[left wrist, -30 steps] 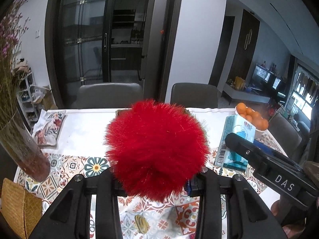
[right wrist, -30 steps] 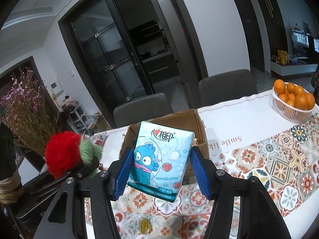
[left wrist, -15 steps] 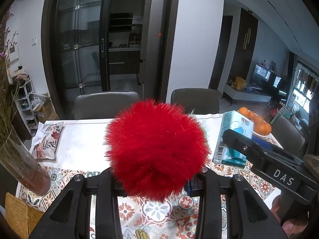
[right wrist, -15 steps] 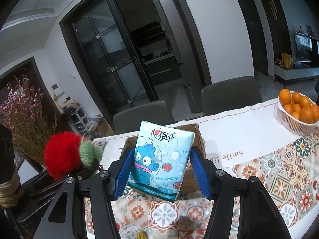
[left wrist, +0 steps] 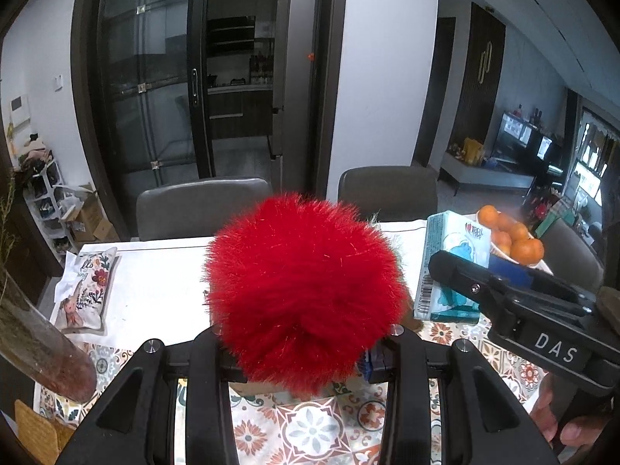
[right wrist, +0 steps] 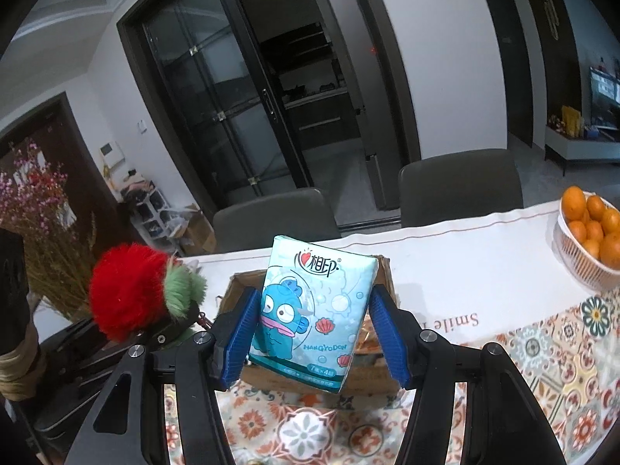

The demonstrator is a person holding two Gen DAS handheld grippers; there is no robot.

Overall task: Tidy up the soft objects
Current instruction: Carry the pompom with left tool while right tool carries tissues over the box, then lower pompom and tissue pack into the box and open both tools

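Note:
My left gripper (left wrist: 302, 352) is shut on a fluffy red pompom (left wrist: 302, 290), held above the table; the pompom fills the middle of the left wrist view. It also shows in the right wrist view (right wrist: 128, 290), with a green tuft. My right gripper (right wrist: 314, 333) is shut on a pale blue tissue pack (right wrist: 314, 310) with a blue cartoon fish, held above an open cardboard box (right wrist: 383, 275). The tissue pack also shows at the right of the left wrist view (left wrist: 449, 267). The box is mostly hidden behind both held things.
A patterned tablecloth (right wrist: 542, 333) covers the table. A white basket of oranges (right wrist: 589, 240) stands at the right. A vase of dried flowers (right wrist: 35, 240) stands at the left. A floral pouch (left wrist: 85, 290) lies at the far left. Two grey chairs (right wrist: 457, 186) stand behind the table.
Both grippers have risen and tilted up a little with their loads, so more of the room and less of the table shows. Both grips are unchanged.

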